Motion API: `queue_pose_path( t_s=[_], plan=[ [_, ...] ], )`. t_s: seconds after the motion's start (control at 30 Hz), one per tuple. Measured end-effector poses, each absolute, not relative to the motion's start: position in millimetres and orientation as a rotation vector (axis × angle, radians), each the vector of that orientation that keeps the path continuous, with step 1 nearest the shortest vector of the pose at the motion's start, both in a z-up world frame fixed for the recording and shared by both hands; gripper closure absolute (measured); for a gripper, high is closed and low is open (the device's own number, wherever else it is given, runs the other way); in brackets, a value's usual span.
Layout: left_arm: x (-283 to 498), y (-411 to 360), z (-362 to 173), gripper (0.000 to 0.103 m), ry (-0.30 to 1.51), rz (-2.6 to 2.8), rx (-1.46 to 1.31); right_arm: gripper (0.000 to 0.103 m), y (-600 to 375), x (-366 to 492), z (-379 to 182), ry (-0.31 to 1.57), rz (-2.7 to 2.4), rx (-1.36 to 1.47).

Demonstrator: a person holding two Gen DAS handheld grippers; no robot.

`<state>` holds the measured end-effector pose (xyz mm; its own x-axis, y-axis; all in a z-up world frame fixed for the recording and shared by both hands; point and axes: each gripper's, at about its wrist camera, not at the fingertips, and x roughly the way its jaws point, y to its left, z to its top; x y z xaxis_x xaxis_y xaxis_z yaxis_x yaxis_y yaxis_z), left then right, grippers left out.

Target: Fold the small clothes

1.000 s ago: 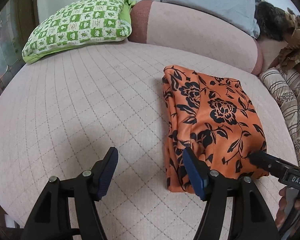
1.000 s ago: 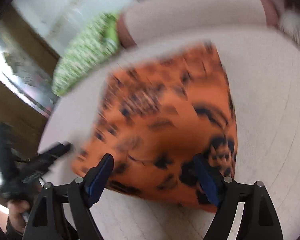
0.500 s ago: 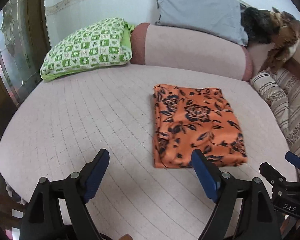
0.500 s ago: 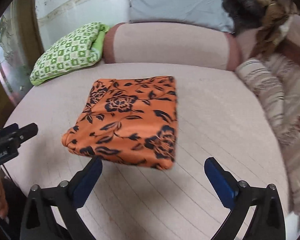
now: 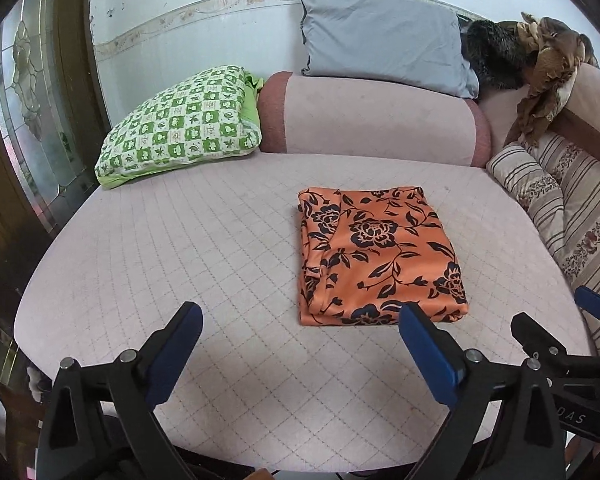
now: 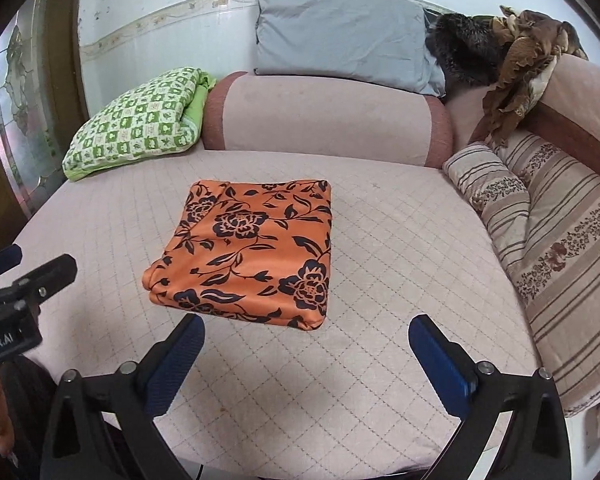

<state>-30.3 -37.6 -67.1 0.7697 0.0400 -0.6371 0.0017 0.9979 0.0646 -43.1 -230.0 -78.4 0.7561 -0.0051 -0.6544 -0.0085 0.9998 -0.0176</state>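
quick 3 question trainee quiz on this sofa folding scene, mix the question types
1. True or false: the orange floral folded cloth lies flat on the pink quilted sofa seat, touched by neither gripper.
2. Which cushion leans at the seat's back left? A) green-and-white checked cushion B) grey cushion C) striped bolster
3. Fill in: the right gripper holds ____ between its blue pads.

Key: 1 true; 2 A; 3 nothing. The left gripper is empty too, its jaws opening.
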Motion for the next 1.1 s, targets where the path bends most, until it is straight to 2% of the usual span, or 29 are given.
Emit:
queue_pose_path(
  t_s=[1.1],
  plan=[
    [-22,-31,-60,0.005,0.674,0.043,0.066,0.000,-209,-43,-62,0.737,0.042,-0.057]
  ],
)
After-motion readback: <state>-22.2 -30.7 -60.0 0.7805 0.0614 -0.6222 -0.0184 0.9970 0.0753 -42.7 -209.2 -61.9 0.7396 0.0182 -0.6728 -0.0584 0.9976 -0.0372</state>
